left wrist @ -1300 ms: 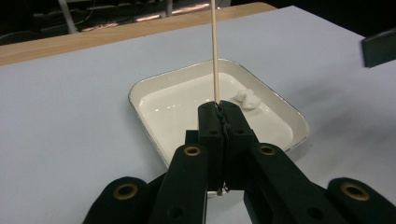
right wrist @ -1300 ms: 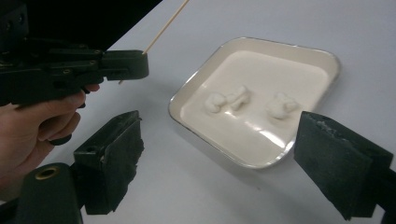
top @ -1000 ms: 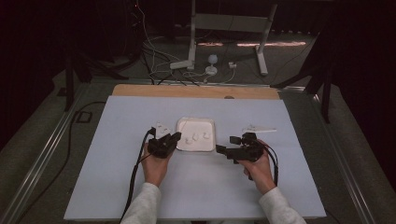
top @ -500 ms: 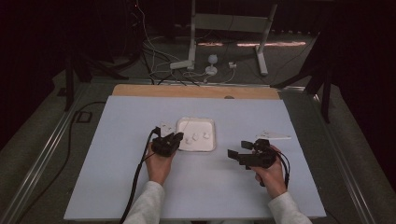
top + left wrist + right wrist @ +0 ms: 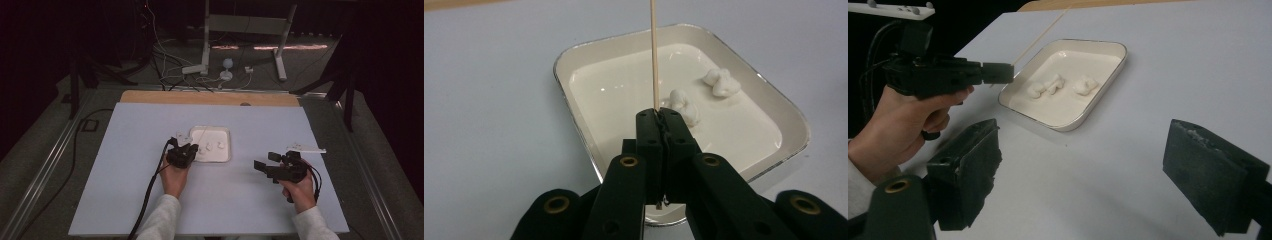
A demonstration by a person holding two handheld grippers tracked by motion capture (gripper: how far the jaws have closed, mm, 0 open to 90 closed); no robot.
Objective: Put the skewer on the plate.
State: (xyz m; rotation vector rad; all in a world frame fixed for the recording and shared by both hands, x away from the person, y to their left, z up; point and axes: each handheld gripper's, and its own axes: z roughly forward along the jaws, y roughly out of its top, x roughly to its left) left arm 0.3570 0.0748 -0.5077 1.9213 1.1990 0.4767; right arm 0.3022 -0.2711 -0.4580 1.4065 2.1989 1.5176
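A white tray (image 5: pixel 227 131) (image 5: pixel 559 65) (image 5: pixel 1120 55) sits mid-table and holds three soft white lumps (image 5: pixel 210 147) (image 5: pixel 685 105) (image 5: pixel 1054 84). My left gripper (image 5: pixel 189 148) (image 5: pixel 661 113) is at the tray's left edge, shut on a thin wooden skewer (image 5: pixel 654 50) (image 5: pixel 1040 37). The skewer points forward over the tray. Its tip leaves the left gripper view at the top. My right gripper (image 5: pixel 265 162) (image 5: pixel 1088 165) hovers right of the tray, jaws wide open with nothing between them, facing the tray and the left gripper (image 5: pixel 998 72).
The table is covered by a pale blue sheet (image 5: pixel 125 150), with a wooden board edge (image 5: pixel 210 97) at the far side. A white strip-like object (image 5: pixel 306 148) lies near the right gripper. Stand legs and cables (image 5: pixel 220 67) are on the floor beyond the table.
My right gripper has drawn back from the tray, to the right and toward the person. The left gripper with the skewer has stayed at the tray's left edge.
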